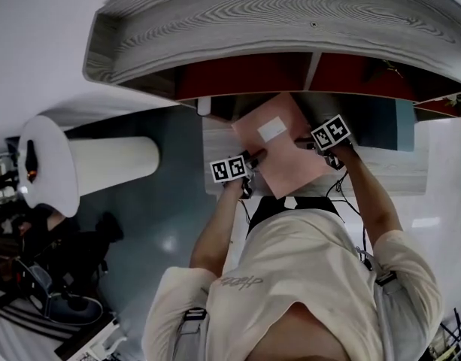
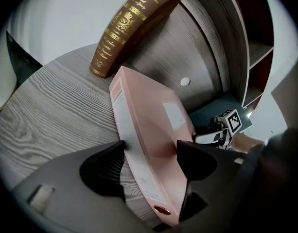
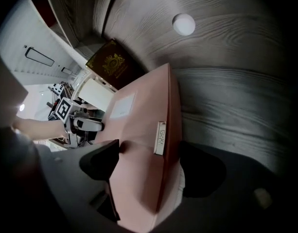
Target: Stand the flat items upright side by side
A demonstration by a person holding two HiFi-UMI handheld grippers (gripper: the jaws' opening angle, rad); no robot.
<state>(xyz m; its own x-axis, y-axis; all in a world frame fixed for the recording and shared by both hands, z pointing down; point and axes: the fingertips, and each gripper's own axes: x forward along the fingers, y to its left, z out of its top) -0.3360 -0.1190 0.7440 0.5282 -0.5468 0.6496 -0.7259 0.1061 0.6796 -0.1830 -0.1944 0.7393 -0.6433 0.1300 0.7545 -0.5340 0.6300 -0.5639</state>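
A pink folder (image 1: 281, 147) with a white label is tilted over the wooden shelf board (image 1: 395, 168), and a gripper holds it from each side. My left gripper (image 2: 149, 149) has its jaws against the spine and the face of the pink folder (image 2: 149, 130). My right gripper (image 3: 149, 150) clamps the opposite edge of the pink folder (image 3: 139, 130). In the head view the left gripper (image 1: 253, 159) is at the folder's lower left and the right gripper (image 1: 311, 143) at its right. A brown book (image 2: 134, 23) with gold print leans against the shelf wall behind the folder.
The grey wood shelf unit (image 1: 275, 13) has red back panels and a divider above the folder. A dark teal item (image 1: 380, 122) lies on the board to the right. A white cylinder (image 1: 113, 164) stands to the left, beyond the shelf's edge.
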